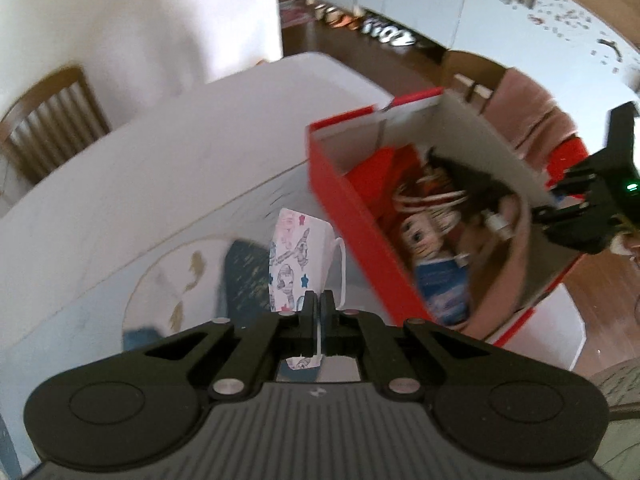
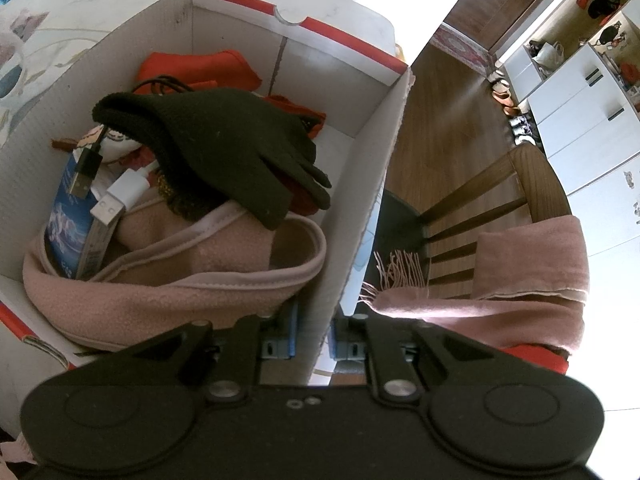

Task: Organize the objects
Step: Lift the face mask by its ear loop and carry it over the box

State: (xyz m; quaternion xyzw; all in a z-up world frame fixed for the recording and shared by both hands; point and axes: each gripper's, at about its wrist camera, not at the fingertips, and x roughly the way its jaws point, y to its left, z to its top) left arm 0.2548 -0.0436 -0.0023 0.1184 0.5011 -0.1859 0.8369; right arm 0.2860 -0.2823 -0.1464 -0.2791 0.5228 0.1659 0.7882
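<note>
My left gripper (image 1: pixel 319 316) is shut on the rim of a white mug (image 1: pixel 298 258) with pink and blue cartoon prints, held above the table just left of a red and white cardboard box (image 1: pixel 352 204). My right gripper (image 2: pixel 314 336) is shut on the box's right wall (image 2: pixel 360 208). It also shows in the left wrist view (image 1: pixel 576 216) at the box's far side. The box holds a black glove (image 2: pixel 224 148), a pink fleece cloth (image 2: pixel 168 280), red cloth (image 2: pixel 200 68), USB cables (image 2: pixel 116 196), a blue packet (image 2: pixel 72 224) and a doll (image 1: pixel 420 236).
The white table (image 1: pixel 180 140) has a round placemat (image 1: pixel 172 280) under the mug. A wooden chair (image 1: pixel 48 116) stands at the far left. Another chair (image 2: pixel 500 208) with a pink scarf (image 2: pixel 520 276) stands right of the box. White cabinets (image 2: pixel 580 112) line the wooden floor.
</note>
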